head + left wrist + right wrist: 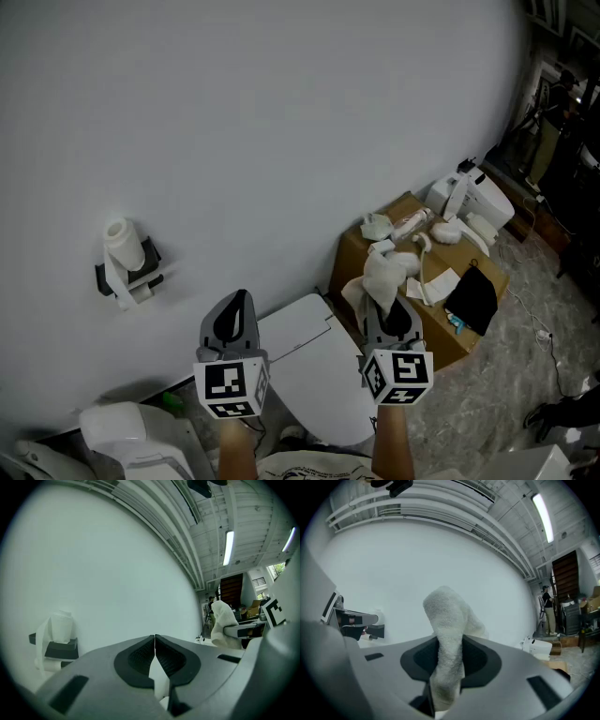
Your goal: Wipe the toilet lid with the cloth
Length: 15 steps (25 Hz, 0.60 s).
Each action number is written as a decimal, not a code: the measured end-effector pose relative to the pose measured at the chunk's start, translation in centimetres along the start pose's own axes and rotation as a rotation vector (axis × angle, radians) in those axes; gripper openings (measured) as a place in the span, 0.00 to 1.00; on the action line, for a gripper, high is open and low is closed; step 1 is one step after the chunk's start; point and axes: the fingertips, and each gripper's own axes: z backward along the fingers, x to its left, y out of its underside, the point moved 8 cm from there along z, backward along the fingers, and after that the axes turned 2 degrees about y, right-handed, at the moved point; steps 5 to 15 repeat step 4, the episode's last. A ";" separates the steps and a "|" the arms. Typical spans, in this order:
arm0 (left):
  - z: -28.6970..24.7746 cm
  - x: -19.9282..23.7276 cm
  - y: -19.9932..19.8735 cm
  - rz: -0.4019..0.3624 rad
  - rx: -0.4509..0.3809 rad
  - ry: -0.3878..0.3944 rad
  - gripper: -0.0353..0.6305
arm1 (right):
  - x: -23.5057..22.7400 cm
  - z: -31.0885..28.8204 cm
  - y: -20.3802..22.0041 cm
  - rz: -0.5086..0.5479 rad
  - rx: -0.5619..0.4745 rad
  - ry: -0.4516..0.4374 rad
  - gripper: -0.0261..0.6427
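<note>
The white toilet lid (323,389) lies closed below and between both grippers, against the wall. My right gripper (386,309) is raised above the lid's right side and is shut on a white terry cloth (384,274). In the right gripper view the cloth (446,639) stands up between the jaws and bulges over their tips. My left gripper (236,305) hovers over the lid's left side, jaws pressed together with nothing in them (154,638). From the left gripper view the cloth (224,623) shows at the right.
A toilet-roll holder (127,261) hangs on the white wall at the left. To the right of the toilet stands a cardboard box (370,253) with rags, papers and a black item (472,298) on top. A white appliance (480,199) sits behind it. Cables cross the stone floor (525,356).
</note>
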 end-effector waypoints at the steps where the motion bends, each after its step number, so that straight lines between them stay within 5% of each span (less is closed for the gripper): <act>1: 0.0 0.0 0.0 0.000 0.000 0.000 0.07 | 0.0 0.0 0.0 0.000 0.001 0.000 0.19; 15: 0.0 -0.2 0.0 0.003 0.001 -0.002 0.07 | -0.1 0.1 0.0 0.002 0.002 -0.001 0.19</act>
